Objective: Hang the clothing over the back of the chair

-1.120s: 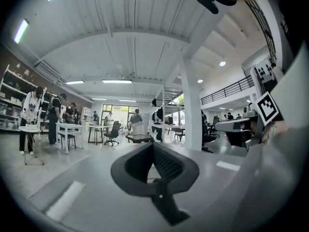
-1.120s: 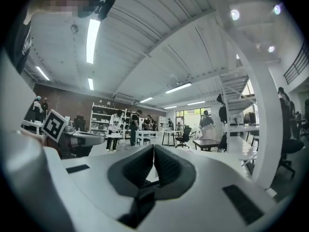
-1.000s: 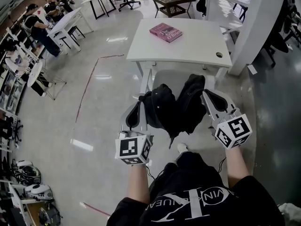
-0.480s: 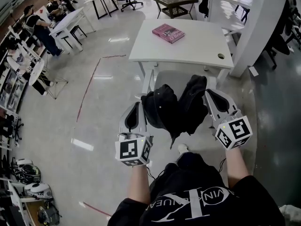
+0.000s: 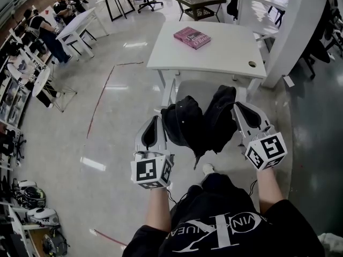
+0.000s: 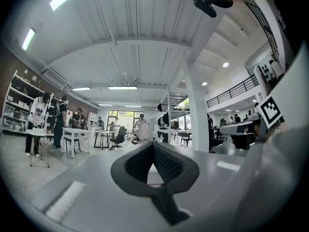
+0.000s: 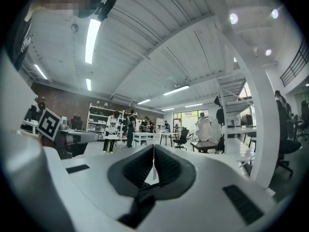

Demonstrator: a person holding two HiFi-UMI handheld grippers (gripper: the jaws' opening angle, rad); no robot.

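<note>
The white table [image 5: 214, 52] stands at twelve o'clock, the chair [image 5: 193, 89] tucked before it, and the black clothing [image 5: 198, 123] lies draped over the chair's back. Our left hand-held gripper [image 5: 156, 123] at its nine o'clock and right hand-held gripper [image 5: 239, 109] at three o'clock are both closed, empty. We judge the hanging done; next we need only withdraw without snagging fabric.

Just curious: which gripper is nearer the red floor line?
Left. The left gripper is right of the red floor line; the right gripper lies farther right, past the clothing.
</note>
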